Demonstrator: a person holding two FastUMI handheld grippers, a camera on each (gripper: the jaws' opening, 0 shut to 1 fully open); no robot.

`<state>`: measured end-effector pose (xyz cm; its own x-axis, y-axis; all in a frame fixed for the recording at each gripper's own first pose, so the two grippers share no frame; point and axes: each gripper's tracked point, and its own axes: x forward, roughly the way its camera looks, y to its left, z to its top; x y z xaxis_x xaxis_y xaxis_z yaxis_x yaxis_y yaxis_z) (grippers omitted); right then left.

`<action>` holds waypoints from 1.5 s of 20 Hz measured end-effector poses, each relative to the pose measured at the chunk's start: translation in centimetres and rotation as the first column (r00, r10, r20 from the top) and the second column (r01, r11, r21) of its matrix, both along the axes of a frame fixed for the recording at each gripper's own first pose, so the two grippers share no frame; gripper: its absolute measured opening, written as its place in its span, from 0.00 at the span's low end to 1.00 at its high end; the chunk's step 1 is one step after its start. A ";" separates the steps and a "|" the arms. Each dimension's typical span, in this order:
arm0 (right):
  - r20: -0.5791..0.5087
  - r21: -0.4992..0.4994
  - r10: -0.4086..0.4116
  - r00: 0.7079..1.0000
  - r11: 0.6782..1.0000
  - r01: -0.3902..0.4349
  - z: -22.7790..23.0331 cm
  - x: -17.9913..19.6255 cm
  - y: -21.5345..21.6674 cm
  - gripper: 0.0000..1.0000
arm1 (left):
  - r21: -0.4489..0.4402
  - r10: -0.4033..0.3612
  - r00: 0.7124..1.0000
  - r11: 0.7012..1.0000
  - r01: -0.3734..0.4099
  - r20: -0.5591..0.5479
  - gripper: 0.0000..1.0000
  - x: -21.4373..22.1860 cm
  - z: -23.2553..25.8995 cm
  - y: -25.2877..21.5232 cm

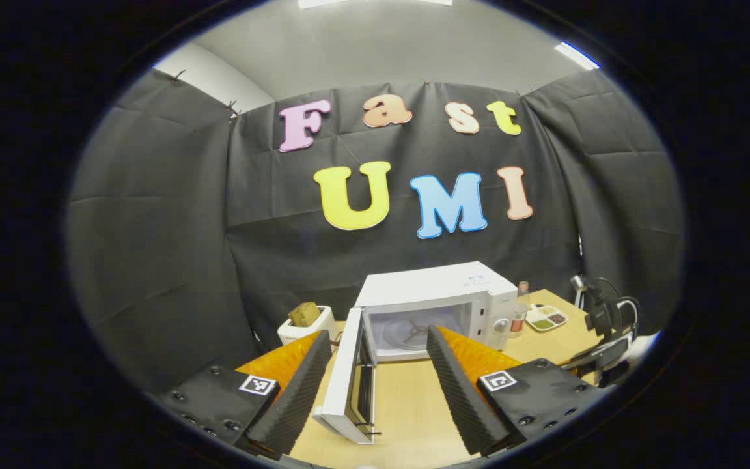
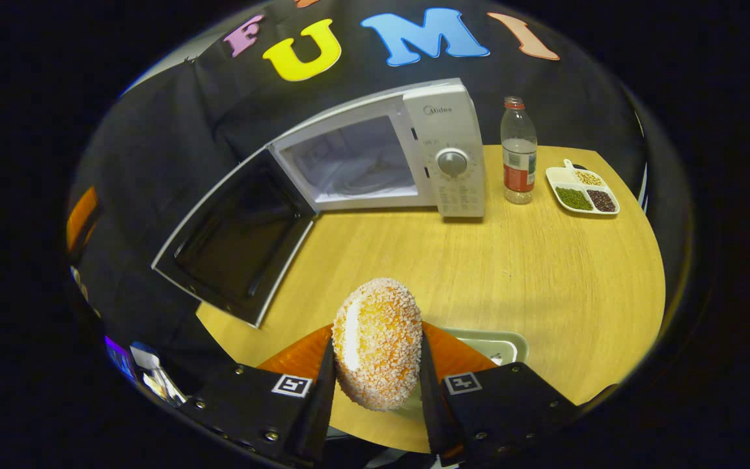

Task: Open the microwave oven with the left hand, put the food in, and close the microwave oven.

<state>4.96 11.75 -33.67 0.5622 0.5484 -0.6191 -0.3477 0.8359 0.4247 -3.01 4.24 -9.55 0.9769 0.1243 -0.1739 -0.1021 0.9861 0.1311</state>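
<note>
While the left gripper view was checked, the left gripper [image 1: 375, 384] was seen spread wide with nothing in it, hanging back from the microwave oven [image 1: 437, 309], whose door [image 1: 347, 381] was swung fully out.

Over in the right gripper view, the crumb-coated bun [image 2: 378, 352] was pinched between both fingers of the right gripper [image 2: 375, 384], above a metal tray [image 2: 495, 345] and well short of the cavity [image 2: 349, 163]. Probably it'd best be carried in level, kept off the door edge, and set down mid-turntable.
</note>
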 end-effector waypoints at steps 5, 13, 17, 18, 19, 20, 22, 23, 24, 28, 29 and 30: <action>0.081 0.077 -0.102 0.992 0.992 0.095 3.1 5.6 6.3 0.59 | -0.009 -0.017 1.000 1.000 0.017 -0.021 0.94 0.6 -1.0 2.6; 0.143 0.180 -0.317 0.938 0.940 0.290 2.5 17.9 15.3 0.59 | -0.006 -0.031 0.998 1.000 0.030 -0.050 0.96 2.7 -3.2 6.9; 0.149 0.210 -0.420 0.895 0.898 0.386 1.7 23.7 18.1 0.59 | 0.014 -0.058 0.997 0.998 0.059 -0.057 0.95 3.4 -3.9 7.4; 0.155 0.213 -0.442 0.883 0.888 0.407 1.7 24.8 18.3 0.59 | 0.018 -0.064 0.996 0.998 0.065 -0.058 0.95 3.5 -3.9 7.6; 0.173 0.207 -0.459 0.871 0.882 0.424 1.5 26.1 18.4 0.59 | 0.018 -0.070 0.996 0.997 0.071 -0.061 0.95 3.6 -4.2 7.7; 0.201 0.180 -0.479 0.854 0.875 0.449 1.1 27.2 18.0 0.59 | 0.016 -0.074 0.995 0.997 0.075 -0.059 0.95 3.8 -4.3 7.7; 0.244 0.152 -0.498 0.832 0.867 0.474 0.3 29.0 17.8 0.58 | 0.005 -0.081 0.995 0.997 0.081 -0.060 0.95 4.2 -4.5 7.9; 0.246 0.150 -0.499 0.831 0.866 0.476 -0.2 29.7 18.1 0.59 | 0.001 -0.082 0.995 0.997 0.082 -0.062 0.95 4.2 -4.8 8.1; 0.250 0.145 -0.508 0.824 0.861 0.487 -0.8 30.3 18.0 0.59 | -0.003 -0.085 0.994 0.996 0.085 -0.062 1.00 4.4 -5.0 8.2; 0.293 0.106 -0.524 0.800 0.849 0.517 -2.7 31.6 17.9 0.59 | 0.002 -0.080 0.994 0.997 0.081 -0.069 1.00 4.4 -5.8 8.7; 0.310 0.099 -0.525 0.793 0.847 0.522 -2.9 31.9 17.9 0.59 | -0.001 -0.082 0.994 0.997 0.082 -0.073 0.98 4.4 -6.2 8.8; 0.319 0.090 -0.531 0.785 0.842 0.532 -3.3 32.2 17.7 0.59 | -0.001 -0.084 0.994 0.996 0.084 -0.076 1.00 4.3 -6.4 8.8</action>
